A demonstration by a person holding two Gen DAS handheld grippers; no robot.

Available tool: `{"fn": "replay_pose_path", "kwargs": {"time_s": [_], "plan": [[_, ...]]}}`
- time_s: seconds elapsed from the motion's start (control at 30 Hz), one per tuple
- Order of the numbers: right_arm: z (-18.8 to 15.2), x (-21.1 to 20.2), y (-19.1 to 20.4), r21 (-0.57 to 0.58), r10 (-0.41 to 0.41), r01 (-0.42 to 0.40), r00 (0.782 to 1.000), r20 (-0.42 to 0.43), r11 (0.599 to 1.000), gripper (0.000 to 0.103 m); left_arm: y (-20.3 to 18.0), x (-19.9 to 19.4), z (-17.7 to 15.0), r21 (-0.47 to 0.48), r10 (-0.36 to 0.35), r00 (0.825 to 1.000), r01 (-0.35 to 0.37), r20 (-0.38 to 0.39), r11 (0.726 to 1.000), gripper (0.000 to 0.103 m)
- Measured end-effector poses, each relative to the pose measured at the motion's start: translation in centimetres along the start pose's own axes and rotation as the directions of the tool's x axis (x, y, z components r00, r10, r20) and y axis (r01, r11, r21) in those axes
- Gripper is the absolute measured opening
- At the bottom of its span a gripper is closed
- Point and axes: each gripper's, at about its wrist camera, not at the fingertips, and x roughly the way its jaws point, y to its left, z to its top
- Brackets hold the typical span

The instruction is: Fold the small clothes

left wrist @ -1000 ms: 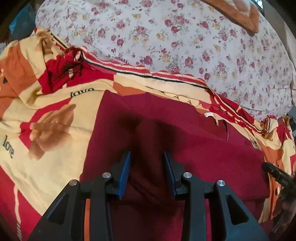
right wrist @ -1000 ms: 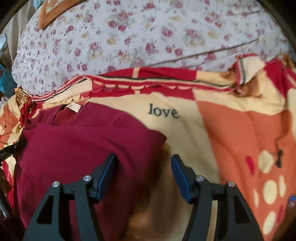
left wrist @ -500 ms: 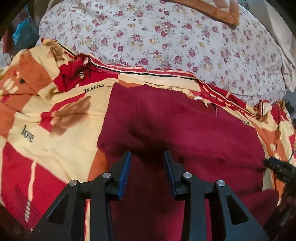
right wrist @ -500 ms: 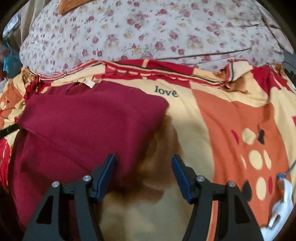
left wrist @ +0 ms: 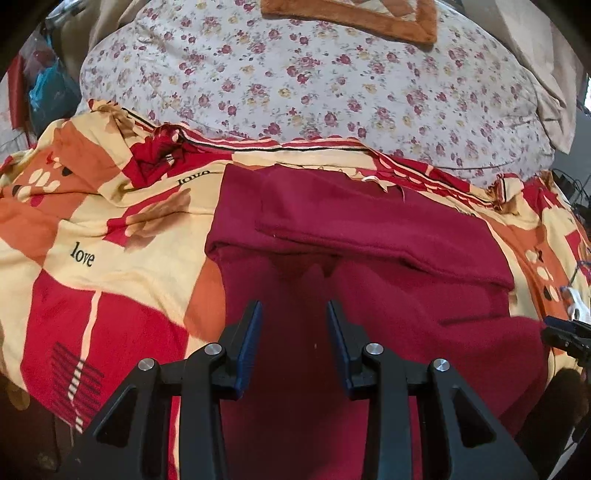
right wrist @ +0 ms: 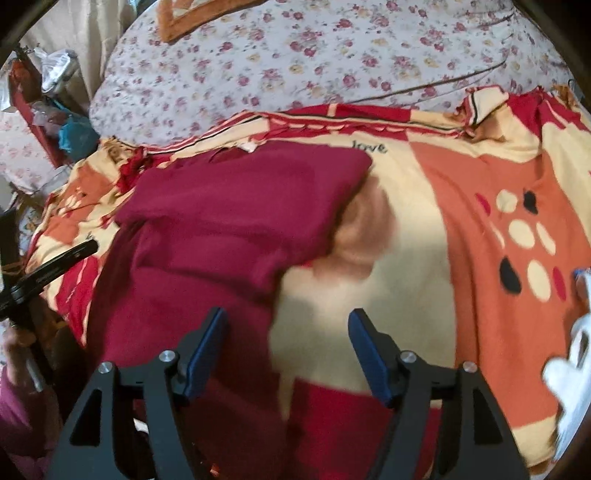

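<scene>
Maroon garment [left wrist: 369, 229] lies spread on a patterned blanket [left wrist: 110, 236] on the bed, its top part folded down into a flat band across the far end, lower part running toward the cameras. A small white label [right wrist: 246, 147] shows at the far edge of the garment, at the neckline. Blanket is cream, orange and red, printed with "love" and paw shapes; behind it a floral bedsheet [left wrist: 295, 74] with a brown-bordered cushion [left wrist: 354, 18] at the far end. Left tool [left wrist: 293, 314] hangs over the lower part of the garment, blue pads [left wrist: 249, 339] with a narrow gap, cloth seen between them below, but cannot tell if the pads press or pinch any of it; looks free. Right tool [right wrist: 286, 325] is at the garment's right edge, jaws wide and opening, left pad over the maroon cloth, right pad over bare blanket, nothing gripped. In the right wrist view the left tool shows at the left edge as a black finger [right wrist: 55, 264], with a hand on its handle [right wrist: 22, 347] and a purple sleeve below. In the left wrist view the right tool's tip [left wrist: 565, 334] shows at the right edge, beside the garment's edge. White object [right wrist: 572, 354] at the right edge of the blanket, blurred, cannot tell what. Clutter and a teal bag [right wrist: 75, 134] beside the bed at far left.
</scene>
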Motion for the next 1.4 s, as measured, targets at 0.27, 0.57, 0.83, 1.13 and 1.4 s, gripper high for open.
{"fn": "replay_pose_path", "kwargs": {"time_s": [0.27, 0.57, 0.83, 1.13, 1.4], "plan": [[-3.5, 0.8, 0.8, -0.03, 0.011, -0.013, 0.998, -0.062, 0.999, 0.075, -0.3, -1.4, -1.7, 0.01, 0.0, 1.0, 0.0, -0.003, 1.0, 0.014], [-6.4, -0.3, 1.4, -0.06, 0.004, -0.009, 0.996, -0.085, 0.998, 0.077, 2.0, -4.0, -5.3, -0.01, -0.064, 0.996, 0.063, -0.057, 0.998, 0.014], [-8.3, -0.1, -0.2, -0.014, 0.015, -0.017, 0.992, -0.124, 1.0, 0.079, 4.1, -4.6, -11.0, -0.08, -0.147, 0.974, 0.135, -0.174, 0.988, 0.014], [-9.7, 0.5, 0.0, -0.016, 0.04, -0.043, 0.987, -0.154, 0.999, 0.079, 3.9, -3.0, -15.6, -0.095, -0.157, 0.935, 0.133, -0.317, 0.986, 0.014], [-9.7, 1.0, 0.9, -0.035, 0.071, -0.076, 0.987, -0.145, 0.996, 0.079, 3.4, -1.3, -15.7, -0.08, -0.132, 0.931, 0.111, -0.34, 0.991, 0.014]]}}
